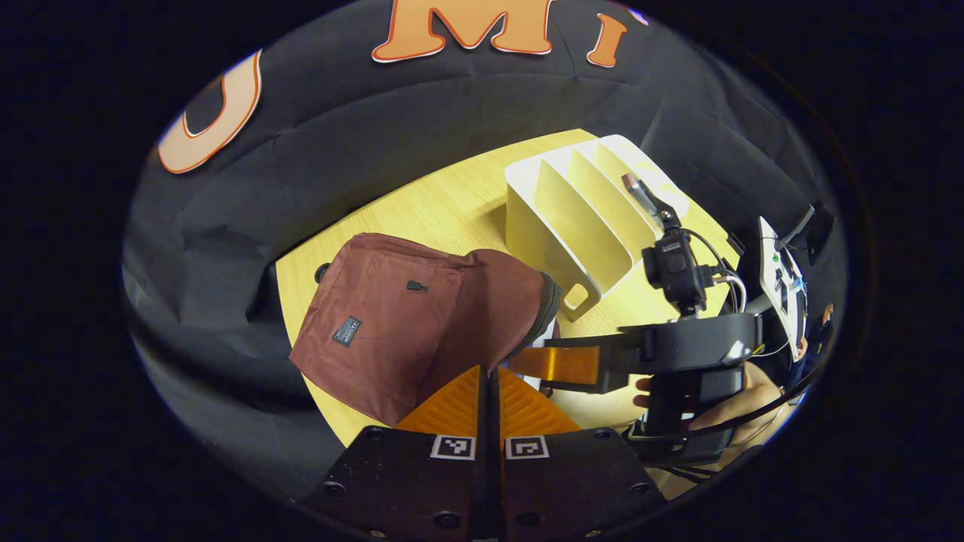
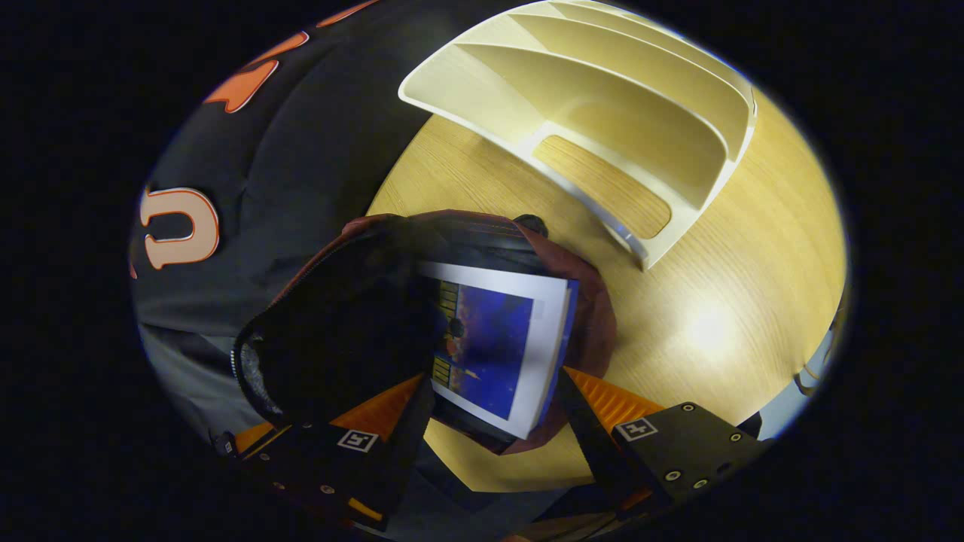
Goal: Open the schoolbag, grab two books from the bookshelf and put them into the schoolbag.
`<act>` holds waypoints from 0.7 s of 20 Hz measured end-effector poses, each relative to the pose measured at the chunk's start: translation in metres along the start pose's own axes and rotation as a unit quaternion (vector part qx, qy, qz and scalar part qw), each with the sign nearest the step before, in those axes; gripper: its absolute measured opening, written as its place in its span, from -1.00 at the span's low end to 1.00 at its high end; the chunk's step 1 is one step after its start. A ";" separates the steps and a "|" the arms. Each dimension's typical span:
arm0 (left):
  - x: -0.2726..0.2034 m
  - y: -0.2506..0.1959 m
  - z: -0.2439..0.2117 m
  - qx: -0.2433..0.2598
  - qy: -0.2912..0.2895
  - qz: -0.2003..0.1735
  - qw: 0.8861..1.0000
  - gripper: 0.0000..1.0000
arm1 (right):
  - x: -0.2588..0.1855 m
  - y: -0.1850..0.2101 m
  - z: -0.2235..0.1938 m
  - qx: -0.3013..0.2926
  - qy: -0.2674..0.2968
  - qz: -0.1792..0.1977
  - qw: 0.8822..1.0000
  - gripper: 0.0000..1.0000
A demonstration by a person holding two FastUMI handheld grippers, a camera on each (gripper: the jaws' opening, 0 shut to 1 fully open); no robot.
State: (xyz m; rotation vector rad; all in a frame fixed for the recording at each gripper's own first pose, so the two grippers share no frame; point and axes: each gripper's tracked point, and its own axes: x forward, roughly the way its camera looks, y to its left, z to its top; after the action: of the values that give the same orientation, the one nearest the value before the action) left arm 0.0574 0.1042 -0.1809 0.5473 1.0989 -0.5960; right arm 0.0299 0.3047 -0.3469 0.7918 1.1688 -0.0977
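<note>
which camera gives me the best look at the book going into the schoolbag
The right gripper view: the book sits in the schoolbag's open mouth, cover facing the camera. In the left gripper view the bag hides nearly all of it.

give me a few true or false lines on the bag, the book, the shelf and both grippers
1. The white slotted plastic bookshelf holds no books. True.
2. The maroon fabric schoolbag lies on the floor. False: it rests on the light wooden table.
3. A blue-covered book sits in the schoolbag's mouth. True.
4. The left gripper is wide open. False: its fingers are together.
5. The right gripper is shut. False: it is open around the book.
</note>
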 end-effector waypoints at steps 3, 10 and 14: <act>0.005 -0.003 -0.003 -0.001 0.002 0.000 1.000 -0.99 | -0.019 -0.030 0.013 -0.008 -0.012 -0.011 1.000 0.96; 0.012 -0.023 -0.011 -0.039 0.009 -0.002 0.999 -0.19 | -0.060 -0.092 0.047 -0.009 -0.009 -0.023 1.000 0.96; 0.012 -0.032 -0.011 -0.095 0.004 0.026 0.995 0.36 | -0.090 -0.128 0.065 -0.045 0.003 -0.035 0.998 0.96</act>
State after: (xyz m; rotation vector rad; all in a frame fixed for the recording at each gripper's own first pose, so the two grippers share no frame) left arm 0.0326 0.0867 -0.1993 0.4113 1.1329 -0.4389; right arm -0.0155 0.1429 -0.3249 0.6726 1.1987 -0.1002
